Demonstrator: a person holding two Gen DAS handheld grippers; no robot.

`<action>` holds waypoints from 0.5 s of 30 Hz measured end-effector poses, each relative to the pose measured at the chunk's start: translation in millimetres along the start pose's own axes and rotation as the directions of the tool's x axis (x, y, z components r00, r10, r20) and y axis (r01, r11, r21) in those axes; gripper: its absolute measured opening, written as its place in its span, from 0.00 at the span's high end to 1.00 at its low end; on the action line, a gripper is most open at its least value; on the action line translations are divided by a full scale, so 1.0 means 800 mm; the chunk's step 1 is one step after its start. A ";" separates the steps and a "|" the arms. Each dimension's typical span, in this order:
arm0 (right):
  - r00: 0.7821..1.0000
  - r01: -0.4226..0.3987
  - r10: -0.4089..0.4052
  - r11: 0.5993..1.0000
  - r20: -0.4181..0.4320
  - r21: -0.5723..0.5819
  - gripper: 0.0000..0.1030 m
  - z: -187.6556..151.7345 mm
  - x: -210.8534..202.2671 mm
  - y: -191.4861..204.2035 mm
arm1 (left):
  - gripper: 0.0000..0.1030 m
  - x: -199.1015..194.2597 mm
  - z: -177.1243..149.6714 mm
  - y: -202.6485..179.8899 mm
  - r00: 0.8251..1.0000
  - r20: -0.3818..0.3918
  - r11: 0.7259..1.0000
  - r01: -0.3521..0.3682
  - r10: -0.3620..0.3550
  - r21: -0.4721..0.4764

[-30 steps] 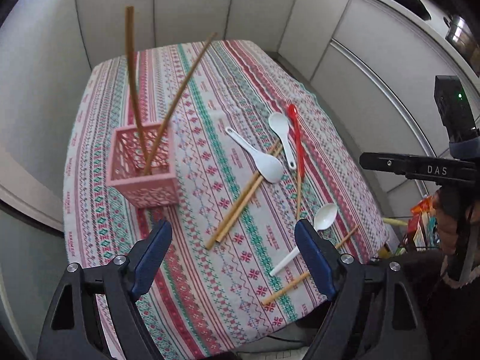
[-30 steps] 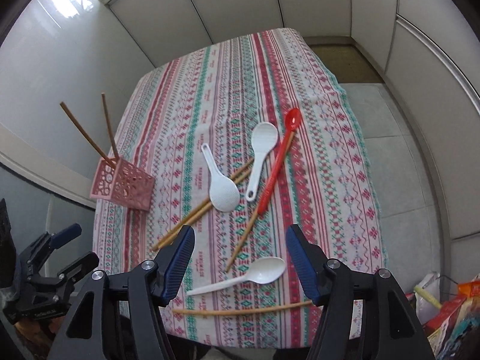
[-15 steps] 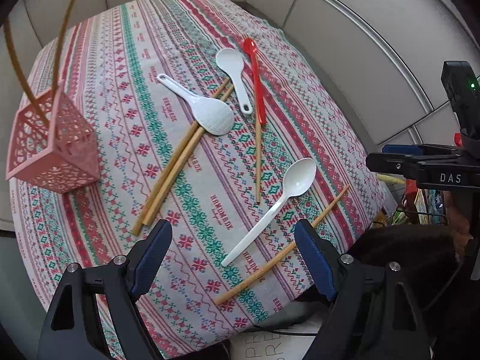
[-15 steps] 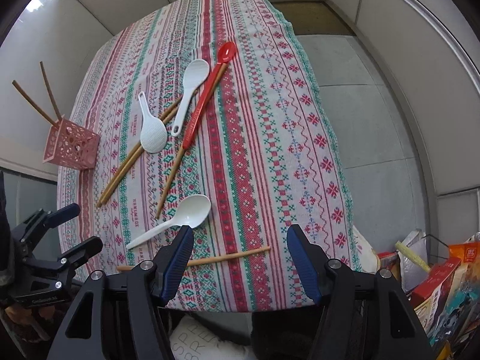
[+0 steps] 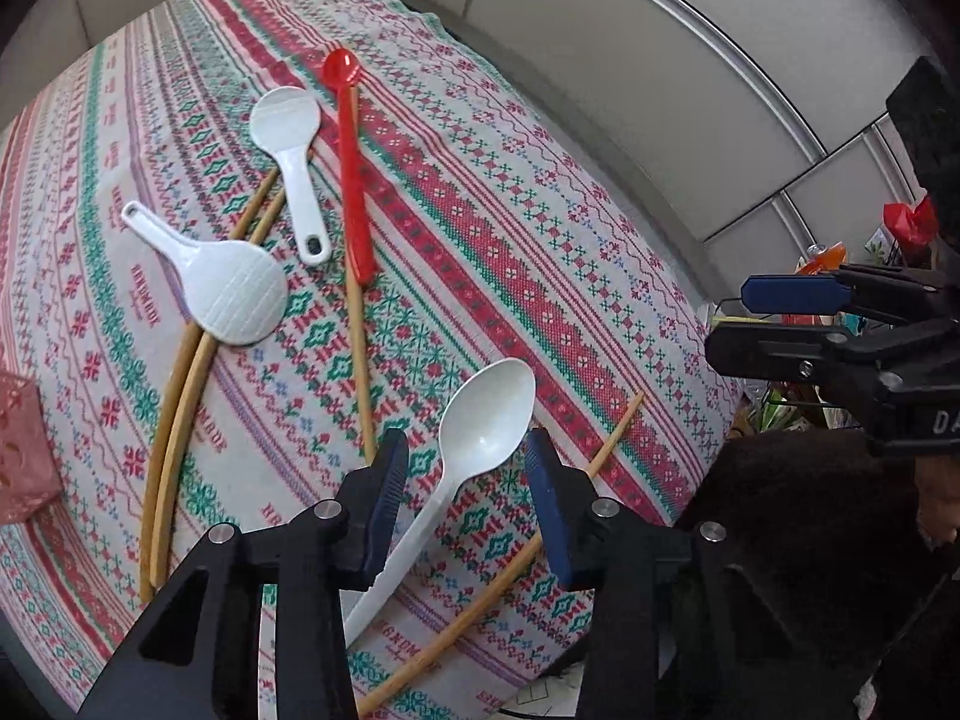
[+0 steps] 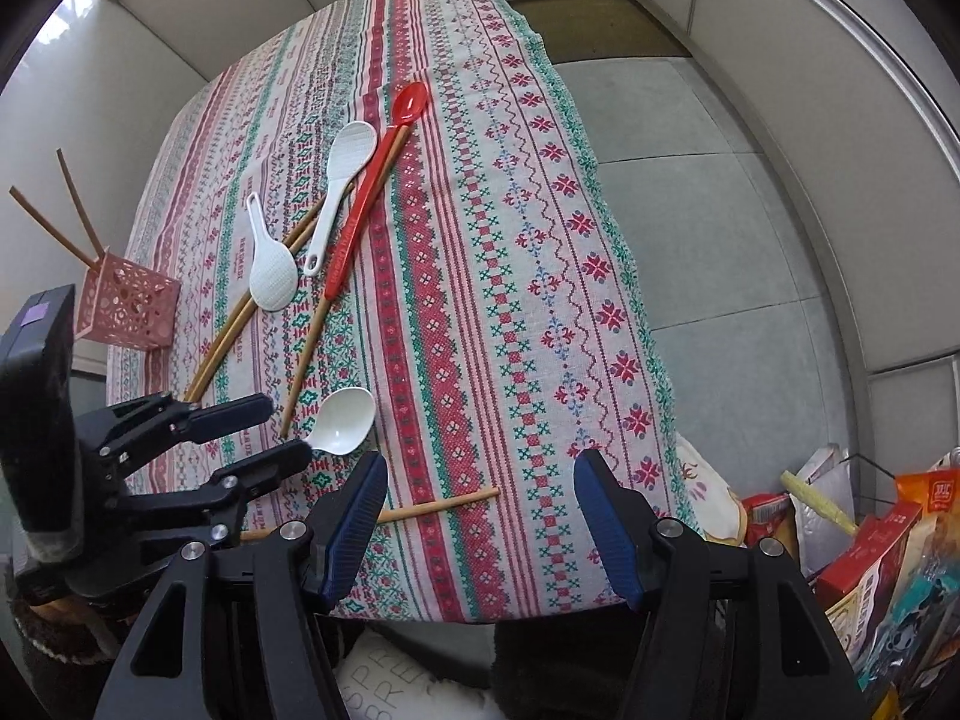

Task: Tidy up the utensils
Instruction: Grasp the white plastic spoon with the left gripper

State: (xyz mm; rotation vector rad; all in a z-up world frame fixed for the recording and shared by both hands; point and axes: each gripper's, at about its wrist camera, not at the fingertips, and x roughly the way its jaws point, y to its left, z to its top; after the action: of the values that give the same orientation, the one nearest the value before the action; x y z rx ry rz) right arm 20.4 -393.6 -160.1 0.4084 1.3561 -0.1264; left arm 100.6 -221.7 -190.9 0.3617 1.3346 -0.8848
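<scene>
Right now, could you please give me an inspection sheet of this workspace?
Surface: table under a striped patterned tablecloth, flat.
Job's things: pink basket near the far left edge, two chopsticks standing in it. Lying loose: white spoon, two white rice paddles, red spoon, several chopsticks.
Clutter: nothing seen on the table.
Grippers: left claw closing astride the white spoon's neck, pads not yet touching; right claw open over the near edge, above one chopstick, holding nothing.
Cables: one thin dark line below the near table edge, unclear.
Surroundings: pale wall panels, grey floor, snack packets on the floor to the right.
</scene>
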 end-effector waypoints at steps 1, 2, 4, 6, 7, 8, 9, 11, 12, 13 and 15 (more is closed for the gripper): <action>1.000 0.001 -0.001 1.000 0.000 0.000 0.36 0.000 0.000 -0.001 | 0.61 0.006 0.006 0.001 1.000 -0.006 1.000 0.010 -0.009 0.008; 1.000 0.002 -0.002 1.000 0.000 0.002 0.36 0.000 0.000 -0.002 | 0.62 0.012 0.011 0.005 1.000 -0.009 1.000 0.017 -0.017 0.016; 1.000 0.001 -0.001 1.000 -0.003 0.009 0.36 0.000 0.001 -0.006 | 0.63 0.023 0.020 0.008 0.999 -0.018 0.999 0.033 -0.032 0.029; 1.000 -0.001 0.001 1.000 -0.005 0.016 0.36 0.002 0.001 -0.009 | 0.64 0.031 0.026 0.011 0.997 -0.030 0.997 0.067 -0.066 0.037; 1.000 -0.001 0.001 1.000 -0.004 0.018 0.36 0.002 0.001 -0.011 | 0.65 0.036 0.030 0.011 0.996 -0.037 0.996 0.082 -0.080 0.038; 1.000 -0.001 0.001 1.000 -0.002 0.022 0.36 0.004 0.001 -0.012 | 0.65 0.040 0.033 0.012 0.994 -0.047 0.994 0.100 -0.098 0.039; 1.000 -0.001 0.001 1.000 0.000 0.024 0.36 0.004 0.000 -0.013 | 0.66 0.044 0.036 0.012 0.992 -0.057 0.993 0.114 -0.112 0.040; 1.000 -0.004 0.004 1.000 0.001 0.028 0.36 0.006 0.000 -0.015 | 0.73 0.052 0.040 0.014 0.989 -0.078 0.991 0.132 -0.129 0.032; 1.000 -0.004 0.004 1.000 0.001 0.030 0.36 0.007 0.000 -0.016 | 0.79 0.053 0.042 0.015 0.988 -0.079 0.991 0.134 -0.131 0.030; 1.000 -0.003 0.003 1.000 0.000 0.031 0.36 0.008 0.001 -0.017 | 0.85 0.055 0.043 0.015 0.987 -0.082 0.990 0.138 -0.136 0.027; 1.000 -0.001 0.001 0.999 -0.002 0.032 0.36 0.010 0.002 -0.018 | 0.95 0.058 0.045 0.016 0.986 -0.092 0.989 0.144 -0.141 0.022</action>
State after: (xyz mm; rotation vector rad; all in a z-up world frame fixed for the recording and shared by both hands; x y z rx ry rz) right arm 23.3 -409.5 -163.2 0.4358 1.3577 -0.1469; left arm 134.1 -254.4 -228.6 0.3344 1.4456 -1.0174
